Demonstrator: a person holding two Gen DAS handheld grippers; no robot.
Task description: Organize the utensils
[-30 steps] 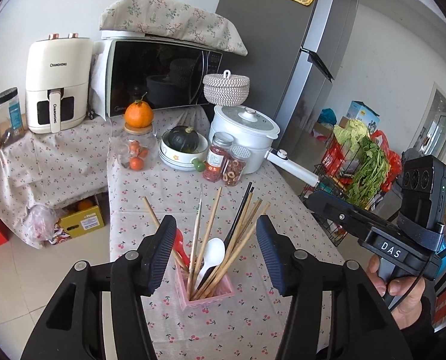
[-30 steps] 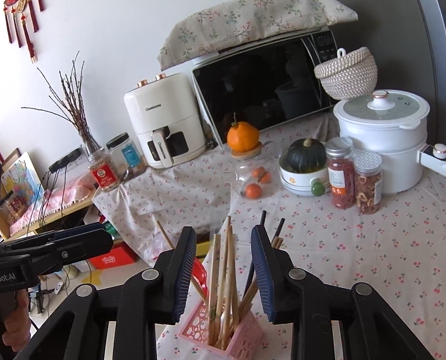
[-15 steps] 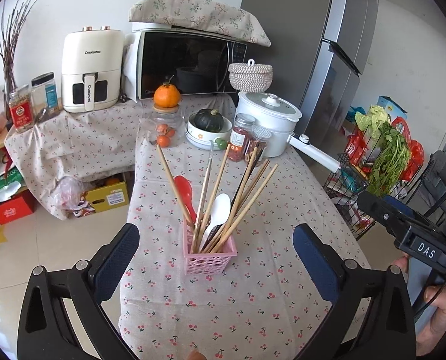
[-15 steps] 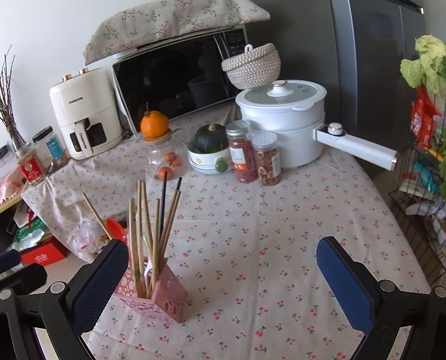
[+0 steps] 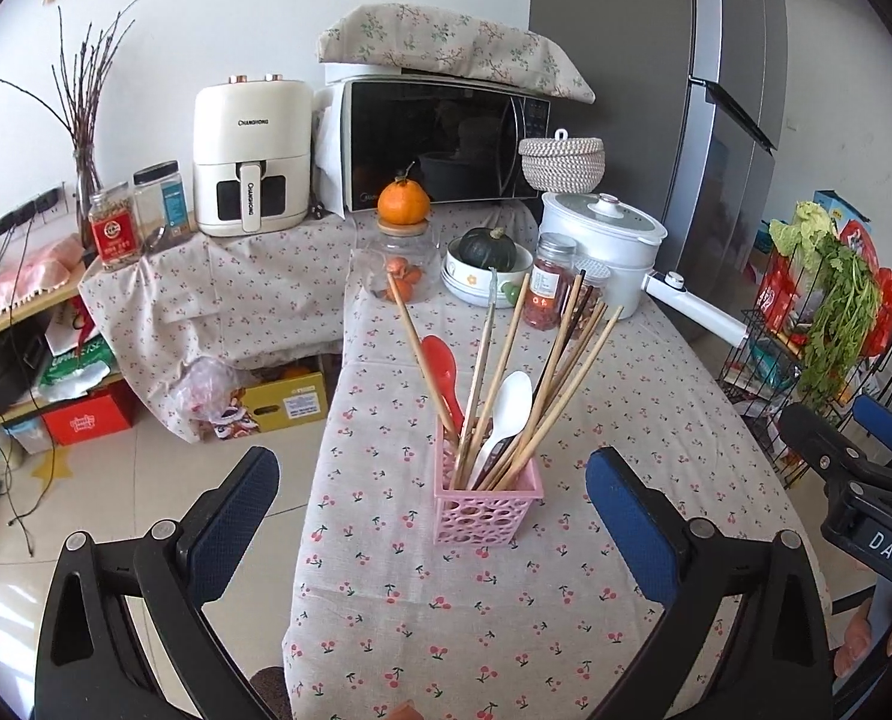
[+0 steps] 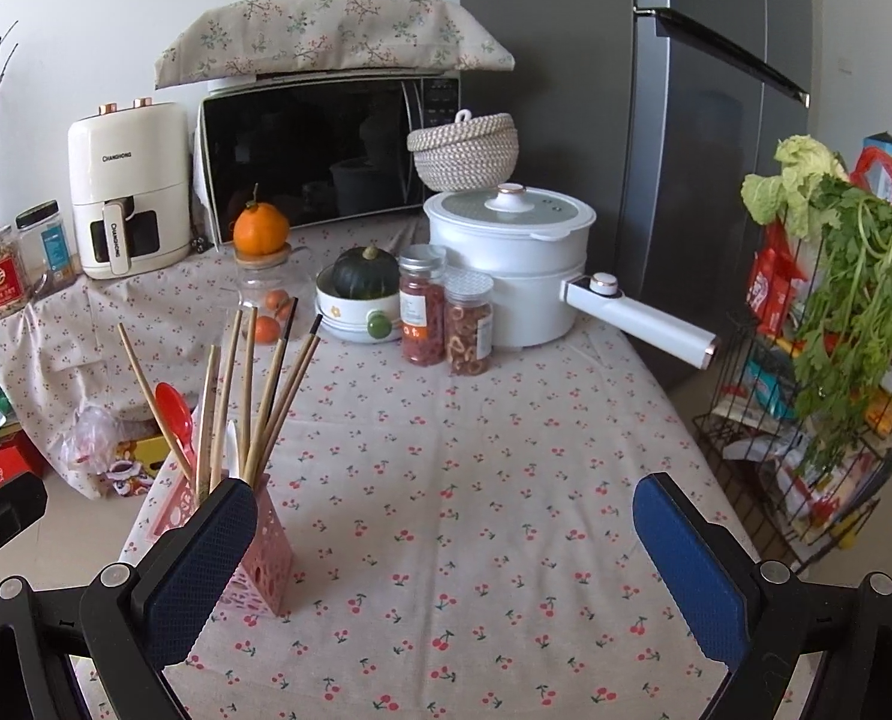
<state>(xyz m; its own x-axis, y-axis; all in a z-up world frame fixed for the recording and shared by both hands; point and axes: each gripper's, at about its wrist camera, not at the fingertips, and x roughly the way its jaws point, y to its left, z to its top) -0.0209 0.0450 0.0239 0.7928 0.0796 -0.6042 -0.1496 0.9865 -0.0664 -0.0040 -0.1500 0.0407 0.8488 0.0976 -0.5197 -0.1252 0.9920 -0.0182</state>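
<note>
Item: pink perforated plastic utensil basket [image 5: 484, 510], square, standing upright on the cherry-print tablecloth [image 5: 505, 618] of the table. Contents, all leaning outward: a bundle of long wooden chopsticks [image 5: 508, 372], a few dark-tipped chopsticks [image 6: 290, 315] among them, one red plastic spoon [image 5: 443, 375] at the basket's left side and one white plastic spoon [image 5: 508, 414] near its middle.

Left gripper [image 5: 431, 507]: jaws stood wide apart, holding nothing; the basket sat between the blue pads [image 5: 628, 528] as seen along the fingers, touching neither.

Right gripper [image 6: 446, 561]: jaws likewise spread wide and empty, over bare cloth to the right of the basket; its left pad overlapped the basket in the right wrist view, contact not determinable.

Beyond the basket, toward the far end of the table: glass jar topped by an orange [image 5: 404, 204], white bowl holding a dark green squash [image 5: 487, 246], two clear spice jars [image 6: 446, 309], white lidded electric pot with a long handle [image 6: 511, 258]. Behind these: black microwave under a floral cloth [image 5: 446, 144], cream air fryer [image 5: 251, 159]. Right of the basket, off the table: wire rack of leafy greens [image 6: 835, 324].
</note>
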